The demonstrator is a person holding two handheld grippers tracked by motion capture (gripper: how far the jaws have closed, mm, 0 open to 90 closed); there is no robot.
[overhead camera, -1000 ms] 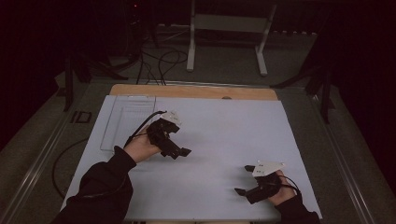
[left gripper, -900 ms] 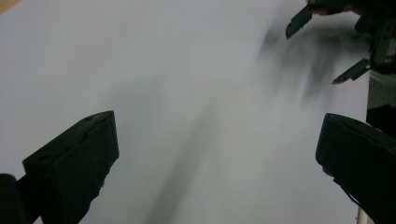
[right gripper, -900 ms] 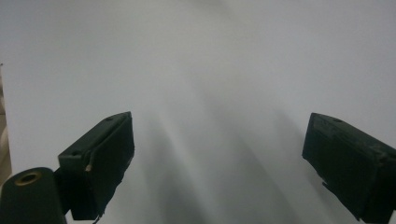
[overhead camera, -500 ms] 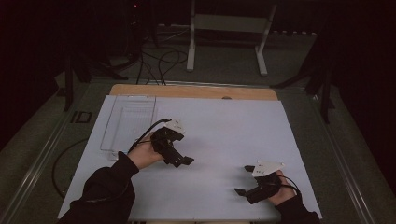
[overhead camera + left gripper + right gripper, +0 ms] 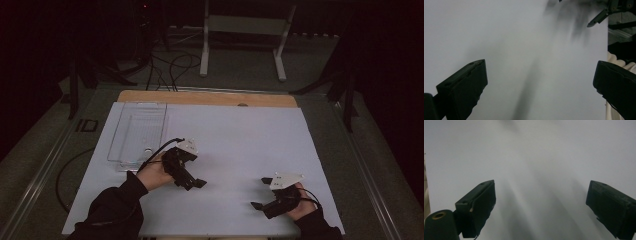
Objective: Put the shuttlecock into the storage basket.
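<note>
Your left tongs (image 5: pixel 192 183): held in your left hand (image 5: pixel 156 173) over the white sheet (image 5: pixel 240 145) on the worktop (image 5: pixel 205 97), left of centre, jaws pointing right and toward the near edge; jaws stand wide apart with nothing between them, as the left gripper view confirms, where bare white sheet lies between the two black jaws. Your right tongs (image 5: pixel 260 192): held in your right hand (image 5: pixel 300 205) at the near right of the sheet, jaws pointing left; jaws likewise spread wide and empty, with plain white sheet between them in the right gripper view. The two tongs sit well apart, each facing roughly toward the other; the right tongs (image 5: pixel 599 17) show at the far top right of the left gripper view. Clear tray (image 5: pixel 137 135): lies flat at the far left of the sheet, just beyond the left hand, apart from both tongs; whether it holds anything you cannot tell. Cable (image 5: pixel 160 149): trails from the left tongs back over your left wrist. Dark sleeves (image 5: pixel 112 212) enter from the near edge. Metal stand (image 5: pixel 245 37): on the floor beyond the worktop.
</note>
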